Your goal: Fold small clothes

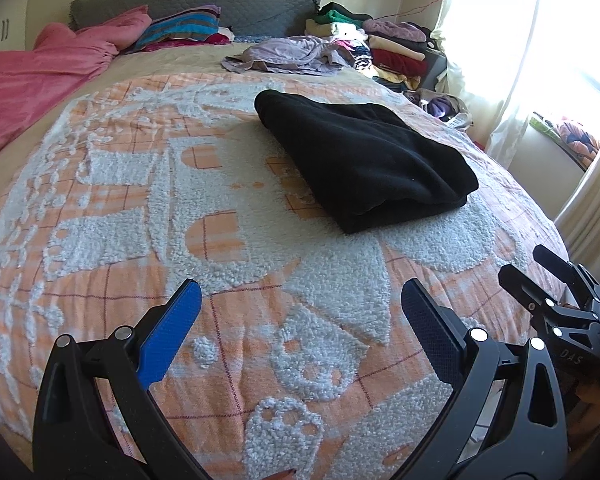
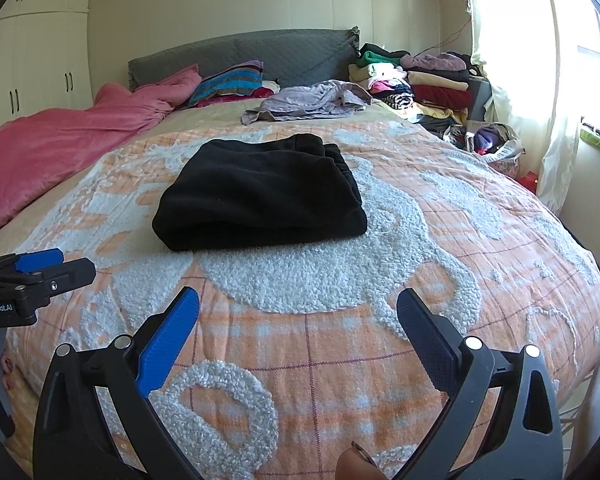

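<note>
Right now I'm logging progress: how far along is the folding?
Done: the black garment lies folded on the bedspread. In hand: nothing; the left hand-held gripper and right hand-held gripper are open and empty. Left: the crumpled lilac garment near the headboard looks unfolded.

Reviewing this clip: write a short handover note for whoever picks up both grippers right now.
Left gripper: open, empty, above the orange-and-white bedspread.
Right gripper: open, empty, beside it over the bed's near edge.
Black garment: folded into a compact rectangle mid-bed, nothing touching it.
Done: that fold looks finished.
Left: a crumpled lilac garment lies unfolded near the headboard, likely next; stacked clothes sit at the far right corner.
</note>
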Demonstrator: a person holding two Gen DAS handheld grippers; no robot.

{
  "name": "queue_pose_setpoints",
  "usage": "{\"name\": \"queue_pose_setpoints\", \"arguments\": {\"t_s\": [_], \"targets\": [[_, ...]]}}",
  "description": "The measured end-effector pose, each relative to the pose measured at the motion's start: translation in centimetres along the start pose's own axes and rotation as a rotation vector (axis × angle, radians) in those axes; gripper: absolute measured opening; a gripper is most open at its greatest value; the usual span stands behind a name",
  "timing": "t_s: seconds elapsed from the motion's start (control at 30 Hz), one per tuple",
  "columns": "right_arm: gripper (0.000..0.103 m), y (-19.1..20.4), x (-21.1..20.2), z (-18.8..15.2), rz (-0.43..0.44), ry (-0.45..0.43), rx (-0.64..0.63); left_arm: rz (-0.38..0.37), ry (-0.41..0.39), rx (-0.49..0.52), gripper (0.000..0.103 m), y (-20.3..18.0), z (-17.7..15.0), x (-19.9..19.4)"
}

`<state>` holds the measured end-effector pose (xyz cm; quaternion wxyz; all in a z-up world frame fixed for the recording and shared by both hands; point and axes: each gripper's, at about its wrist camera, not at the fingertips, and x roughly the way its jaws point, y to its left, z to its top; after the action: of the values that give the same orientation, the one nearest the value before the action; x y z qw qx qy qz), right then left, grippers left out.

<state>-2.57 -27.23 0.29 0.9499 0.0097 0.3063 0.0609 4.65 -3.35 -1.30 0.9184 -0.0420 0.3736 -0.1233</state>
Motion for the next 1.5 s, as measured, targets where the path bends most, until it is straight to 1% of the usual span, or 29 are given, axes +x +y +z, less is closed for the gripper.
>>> {"name": "queue_pose_setpoints", "arguments": {"t_s": [0.93, 1.5], "targets": [[0.098, -0.01, 0.1, -0.23, 0.002, 0.01, 0.009, 0.037, 0.003, 0.007, 0.094, 0.1, -0.03, 0.02], [0.098, 0.12, -0.04, -0.48, -0.001, 0.013, 0.006, 0.043, 0.0, 0.009, 0.094, 0.05, -0.09, -0.13]]}}
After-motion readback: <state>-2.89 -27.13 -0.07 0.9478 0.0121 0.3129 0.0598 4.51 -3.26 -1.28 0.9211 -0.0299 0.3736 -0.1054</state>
